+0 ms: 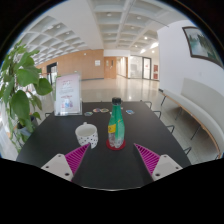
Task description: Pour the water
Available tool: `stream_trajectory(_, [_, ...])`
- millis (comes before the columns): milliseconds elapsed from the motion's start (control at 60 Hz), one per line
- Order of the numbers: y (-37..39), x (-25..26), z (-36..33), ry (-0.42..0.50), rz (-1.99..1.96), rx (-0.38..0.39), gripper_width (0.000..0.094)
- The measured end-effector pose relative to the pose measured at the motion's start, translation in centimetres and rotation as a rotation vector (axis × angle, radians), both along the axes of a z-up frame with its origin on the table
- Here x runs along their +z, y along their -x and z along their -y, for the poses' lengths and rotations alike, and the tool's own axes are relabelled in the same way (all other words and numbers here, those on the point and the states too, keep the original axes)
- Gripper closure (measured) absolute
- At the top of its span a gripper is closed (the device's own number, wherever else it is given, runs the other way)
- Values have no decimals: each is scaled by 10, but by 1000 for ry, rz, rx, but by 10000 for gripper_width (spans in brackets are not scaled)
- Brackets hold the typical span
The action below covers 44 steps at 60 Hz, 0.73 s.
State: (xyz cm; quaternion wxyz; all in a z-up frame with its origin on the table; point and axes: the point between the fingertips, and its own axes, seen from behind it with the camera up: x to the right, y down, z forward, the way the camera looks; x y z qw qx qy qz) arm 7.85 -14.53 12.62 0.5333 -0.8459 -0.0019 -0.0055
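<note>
A green plastic bottle with a dark cap and a red-orange label stands upright on a dark table, on a small red coaster. A white cup with dark dots stands just left of it. My gripper is open, its two magenta pads wide apart. The bottle stands just beyond the fingertips, in line with the gap between them. Nothing is held.
A leafy green plant rises at the table's left side. A white upright sign stands at the far left of the table. Small flat items lie at the far end. Chairs line the right side.
</note>
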Motion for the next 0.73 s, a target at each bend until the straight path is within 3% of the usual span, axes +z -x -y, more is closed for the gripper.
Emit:
stream_trajectory(350, [25,45,131,-46,90,20,76])
stream_trajectory(733, [34,54,166,-86,70,9,77])
